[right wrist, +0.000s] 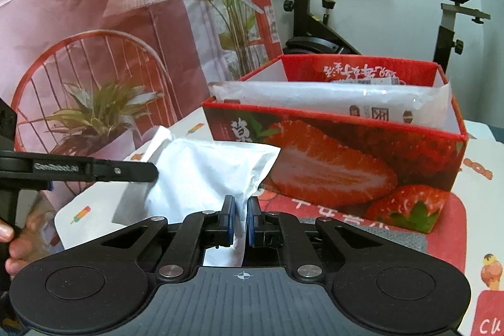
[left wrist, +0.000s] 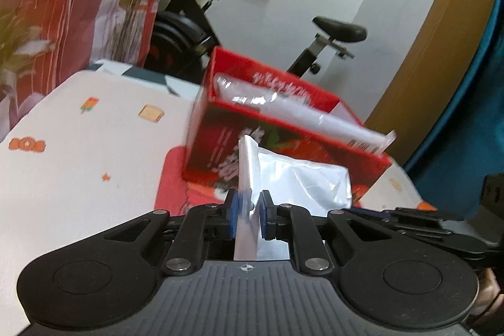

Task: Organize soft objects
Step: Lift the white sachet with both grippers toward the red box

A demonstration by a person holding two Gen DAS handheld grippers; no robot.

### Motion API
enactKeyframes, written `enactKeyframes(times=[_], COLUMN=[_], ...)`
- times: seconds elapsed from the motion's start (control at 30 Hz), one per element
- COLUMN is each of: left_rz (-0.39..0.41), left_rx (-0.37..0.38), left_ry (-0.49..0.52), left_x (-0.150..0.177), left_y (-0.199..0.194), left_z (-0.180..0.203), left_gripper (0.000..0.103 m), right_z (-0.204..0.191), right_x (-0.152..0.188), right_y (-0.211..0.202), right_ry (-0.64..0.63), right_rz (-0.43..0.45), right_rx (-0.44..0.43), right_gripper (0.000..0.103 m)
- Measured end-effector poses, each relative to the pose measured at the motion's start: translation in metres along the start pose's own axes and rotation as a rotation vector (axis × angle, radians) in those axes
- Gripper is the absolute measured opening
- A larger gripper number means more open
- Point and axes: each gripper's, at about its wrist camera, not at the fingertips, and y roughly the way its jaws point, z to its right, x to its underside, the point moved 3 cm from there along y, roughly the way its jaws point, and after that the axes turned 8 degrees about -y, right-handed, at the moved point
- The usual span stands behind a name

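Both grippers hold one white soft packet (right wrist: 201,169) just above the table, in front of a red strawberry-printed box (right wrist: 346,156). My right gripper (right wrist: 241,208) is shut on the packet's near edge, which is pinched between its blue pads. My left gripper (left wrist: 249,205) is shut on another edge of the same packet (left wrist: 302,181), which stands up as a thin fold between the pads. From the right wrist view the left gripper (right wrist: 94,170) reaches in from the left. The open box (left wrist: 283,131) holds a second white packet (right wrist: 315,98) standing on its edge.
The box sits on a red mat (right wrist: 441,229) over a white tablecloth with small prints (left wrist: 78,147). An exercise bike (right wrist: 315,5) stands behind the table. A red and pink patterned curtain (right wrist: 94,21) hangs at the left. A person's hand (right wrist: 12,241) grips the left tool.
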Motion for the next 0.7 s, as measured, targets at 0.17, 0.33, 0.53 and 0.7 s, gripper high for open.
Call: enactKeyframes(times=[0.17,0.33,0.53,0.7], left_rz=[0.038,0.092,0.137,0.168], left_rx=[0.040,0.068,0.077,0.080], left_ry=[0.014,0.050,0.091,0.118], left_x=[-0.012,-0.033,-0.064,-0.091], left_y=[-0.008,-0.012,-0.004,0.016], left_z=[0.010,0.026,0.047,0.063], left_gripper=[0.015,0.015,0.015,0.015], right_z=[0.002,0.009,0.024,0.044], right_x=[-0.017,-0.045,-0.079,-0.107], right_y=[-0.011,-0.019,-0.026,-0.022], right_ry=[-0.028,-0.063,-0.101,-0.127], right_rz=[0.055,0.114,0.169,0.202], right_rx=[0.017,0.042,0.087,0.138], right_gripper=[0.008,0.008,0.008,0.008])
